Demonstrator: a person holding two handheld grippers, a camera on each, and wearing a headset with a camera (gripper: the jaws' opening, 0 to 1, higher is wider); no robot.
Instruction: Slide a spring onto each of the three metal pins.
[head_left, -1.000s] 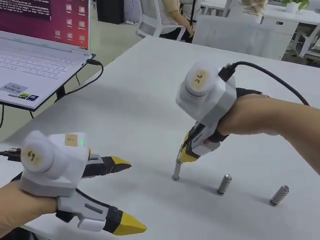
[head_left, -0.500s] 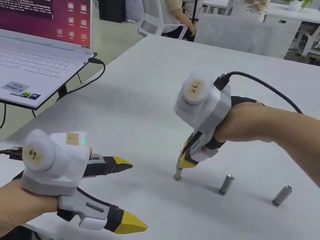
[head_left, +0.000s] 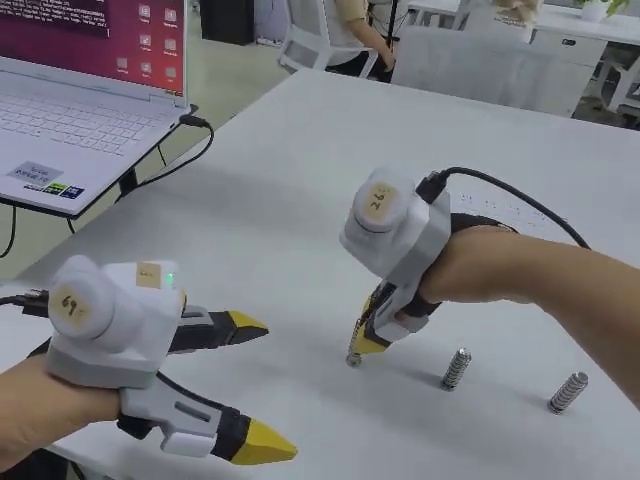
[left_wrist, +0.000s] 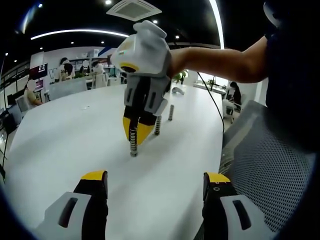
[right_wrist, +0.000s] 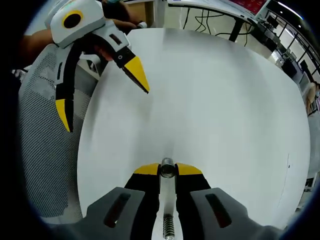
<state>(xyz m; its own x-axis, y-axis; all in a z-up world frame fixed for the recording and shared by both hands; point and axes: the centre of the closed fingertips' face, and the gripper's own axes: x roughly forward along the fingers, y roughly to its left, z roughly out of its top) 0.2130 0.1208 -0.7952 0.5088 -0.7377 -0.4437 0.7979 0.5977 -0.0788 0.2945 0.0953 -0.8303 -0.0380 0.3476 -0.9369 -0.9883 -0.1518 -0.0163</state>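
Spring (left_wrist: 133, 137) lower on third pin (head_left: 353, 360) than a second ago, my right tool (head_left: 360, 342) clamped on it; left tool (head_left: 272, 390) idle, jaws spread. Last one nearly seated.

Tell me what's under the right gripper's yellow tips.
A spring, clamped in the right gripper, reaches upright down to the white table. Whether a pin stands inside its coils is covered.
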